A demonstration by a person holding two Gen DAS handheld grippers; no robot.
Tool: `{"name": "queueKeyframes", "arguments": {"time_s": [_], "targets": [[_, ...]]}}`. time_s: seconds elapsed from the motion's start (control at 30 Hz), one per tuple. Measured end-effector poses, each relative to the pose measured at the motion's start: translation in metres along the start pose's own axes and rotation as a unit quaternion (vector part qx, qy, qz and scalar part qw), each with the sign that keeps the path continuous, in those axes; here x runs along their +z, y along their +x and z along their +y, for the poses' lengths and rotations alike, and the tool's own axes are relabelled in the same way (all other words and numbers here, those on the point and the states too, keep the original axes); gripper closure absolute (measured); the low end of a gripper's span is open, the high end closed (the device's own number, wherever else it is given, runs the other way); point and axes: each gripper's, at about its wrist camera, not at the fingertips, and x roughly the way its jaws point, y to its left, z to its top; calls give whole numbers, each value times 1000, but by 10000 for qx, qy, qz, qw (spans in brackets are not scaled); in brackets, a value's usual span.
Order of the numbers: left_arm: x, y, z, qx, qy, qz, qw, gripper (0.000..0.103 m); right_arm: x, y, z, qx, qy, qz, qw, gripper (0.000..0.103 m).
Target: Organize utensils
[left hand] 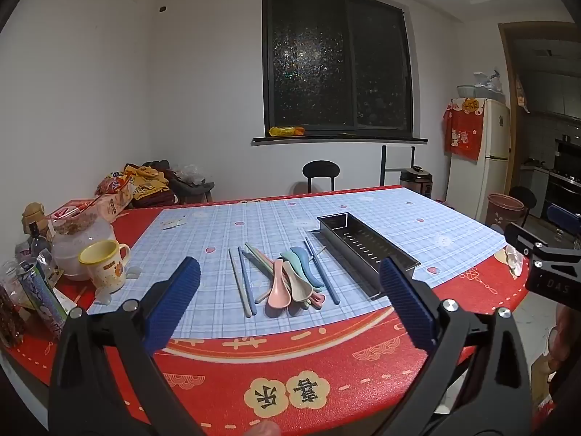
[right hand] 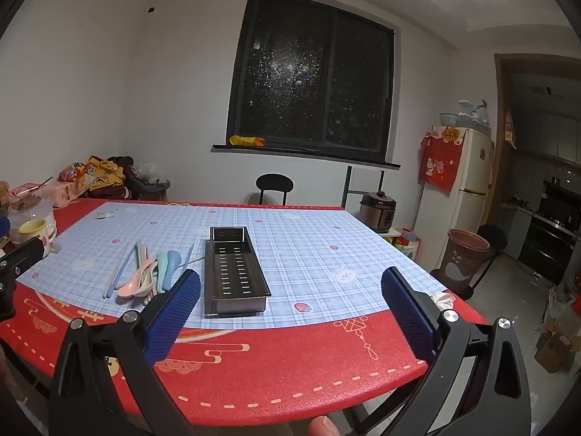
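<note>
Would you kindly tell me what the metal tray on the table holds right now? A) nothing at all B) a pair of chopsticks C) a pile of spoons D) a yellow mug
A: the metal tray shows only its bare slotted floor, while the spoons and chopsticks lie loose on the checked mat beside it.

Table [left hand: 326,381] with red printed cover, overlaid by a blue plaid mat [left hand: 218,229]. Left edge: yellow-rimmed mug [left hand: 105,265], frosted jar [left hand: 80,239], bottles and snack packets [left hand: 116,196]. Dark window [left hand: 337,61], yellow packet [left hand: 285,130] on its sill. Black chair [left hand: 320,172] beyond. White fridge [left hand: 490,145] with red cloth [left hand: 464,130]; rice cooker [right hand: 377,210]; brown bin [right hand: 464,254].
</note>
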Motion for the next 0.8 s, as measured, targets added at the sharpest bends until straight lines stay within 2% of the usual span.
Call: {"name": "queueKeyframes", "arguments": {"time_s": [0.8], "targets": [[3,-5,2,-37,-17,-46,10000,5,0,-3,2,-16,-18,-33,10000,5]]}}
